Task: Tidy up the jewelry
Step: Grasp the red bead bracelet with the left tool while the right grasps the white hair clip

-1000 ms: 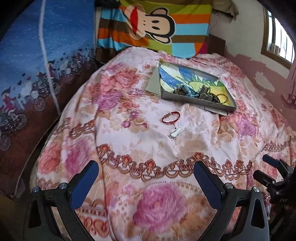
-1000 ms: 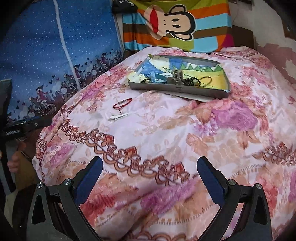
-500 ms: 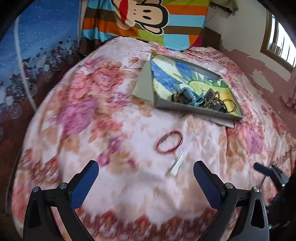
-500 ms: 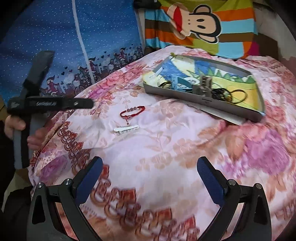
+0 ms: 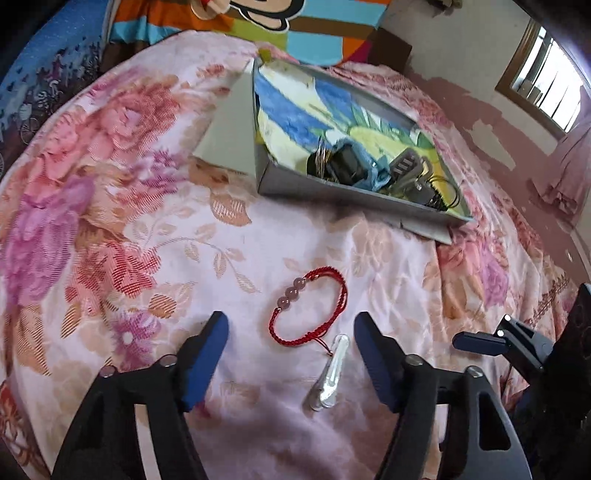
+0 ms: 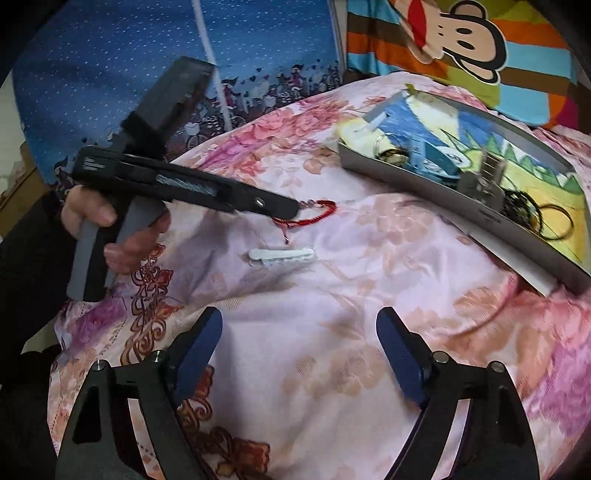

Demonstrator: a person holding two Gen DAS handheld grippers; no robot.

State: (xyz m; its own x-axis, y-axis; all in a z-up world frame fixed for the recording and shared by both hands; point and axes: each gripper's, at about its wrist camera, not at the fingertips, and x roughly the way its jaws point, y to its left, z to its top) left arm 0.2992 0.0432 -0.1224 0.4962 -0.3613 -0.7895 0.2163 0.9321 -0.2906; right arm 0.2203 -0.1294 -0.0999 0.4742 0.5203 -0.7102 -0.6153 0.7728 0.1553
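right wrist: bracelet half hidden

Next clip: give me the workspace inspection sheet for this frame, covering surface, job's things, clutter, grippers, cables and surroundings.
Surface: floral bedspread, wrinkled.
Job's things: red cord bracelet with three beads lies flat on the spread; white hair clip beside it, apart from the beads; grey tray farther back holds dark hair ties and clips in a pile.
Clutter: nothing seen.
Grippers: left hand-held gripper open, low over the bracelet, fingers either side of it; right hand-held gripper open, holding nothing, short of the clip.
Cables: nothing seen.
Surroundings: blue patterned cloth on one side, striped monkey-print blanket behind the tray, window in a peeling wall.
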